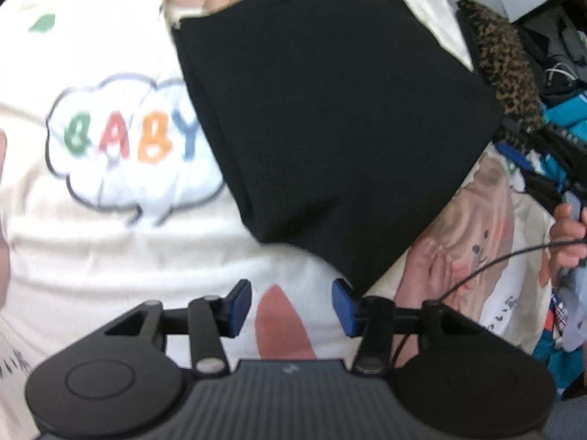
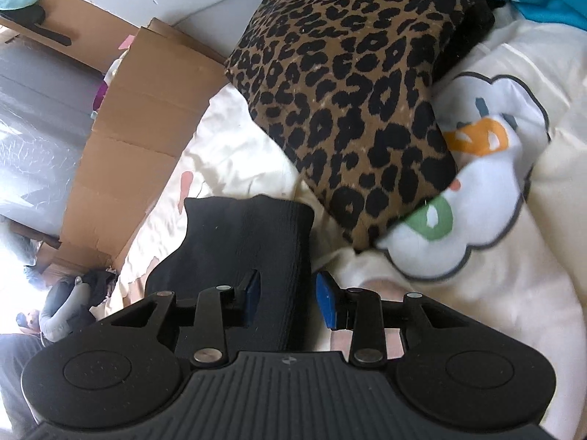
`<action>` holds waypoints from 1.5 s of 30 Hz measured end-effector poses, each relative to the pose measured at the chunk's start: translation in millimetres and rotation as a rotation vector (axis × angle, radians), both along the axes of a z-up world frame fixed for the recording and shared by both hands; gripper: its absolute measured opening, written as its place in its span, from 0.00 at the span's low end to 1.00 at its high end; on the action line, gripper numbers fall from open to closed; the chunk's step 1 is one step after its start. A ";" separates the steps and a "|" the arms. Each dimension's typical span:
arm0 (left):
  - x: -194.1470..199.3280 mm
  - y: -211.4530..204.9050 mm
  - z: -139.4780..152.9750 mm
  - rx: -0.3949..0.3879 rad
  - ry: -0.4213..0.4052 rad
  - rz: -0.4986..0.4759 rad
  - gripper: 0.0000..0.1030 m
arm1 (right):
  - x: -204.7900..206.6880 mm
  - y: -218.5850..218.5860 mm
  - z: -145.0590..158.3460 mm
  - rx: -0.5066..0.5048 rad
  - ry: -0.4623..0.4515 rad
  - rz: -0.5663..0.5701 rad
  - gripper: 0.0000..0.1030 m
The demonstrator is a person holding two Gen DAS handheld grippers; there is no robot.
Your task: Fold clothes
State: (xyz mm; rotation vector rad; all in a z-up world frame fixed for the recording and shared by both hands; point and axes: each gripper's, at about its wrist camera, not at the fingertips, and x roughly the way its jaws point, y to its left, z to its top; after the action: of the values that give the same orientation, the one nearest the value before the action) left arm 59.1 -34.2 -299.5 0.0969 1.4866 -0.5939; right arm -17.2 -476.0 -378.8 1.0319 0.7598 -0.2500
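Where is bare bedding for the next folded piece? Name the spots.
Free: the cream bedding left of the folded black garment, around the BABY cloud print. Crowded: right of it, the leopard-print piece and blue clothes.

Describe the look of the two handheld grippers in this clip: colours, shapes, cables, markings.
Both match: the left gripper and right gripper have ribbed dark-grey bodies with a small logo, round black discs at each side, black linkage arms with silver pivot pins, and blue pads on the fingers. A thin black cable runs across by the left one.

A cream printed bedspread (image 2: 513, 293) lay beneath both grippers. Cardboard boxes (image 2: 146, 117) stood ahead-left of the right gripper, with a clear plastic sheet (image 2: 33, 154) further left.
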 end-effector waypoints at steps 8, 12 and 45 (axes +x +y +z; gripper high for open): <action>50.3 -3.6 22.5 0.003 -0.115 -0.062 0.58 | -5.3 25.6 4.7 0.038 0.016 0.012 0.54; 82.5 -11.7 30.9 0.027 -0.200 -0.095 0.59 | -5.0 38.6 -1.0 0.043 0.035 0.040 0.55; 221.5 -156.0 -1.7 -0.198 -0.149 -0.457 0.66 | 7.0 61.7 -34.0 0.092 0.076 0.020 0.23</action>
State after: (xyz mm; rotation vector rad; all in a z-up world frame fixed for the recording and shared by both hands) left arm 280.6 -190.2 -301.2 0.3253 1.2571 -1.0754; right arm -10.2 -414.3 -412.8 1.1061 0.8566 -0.2401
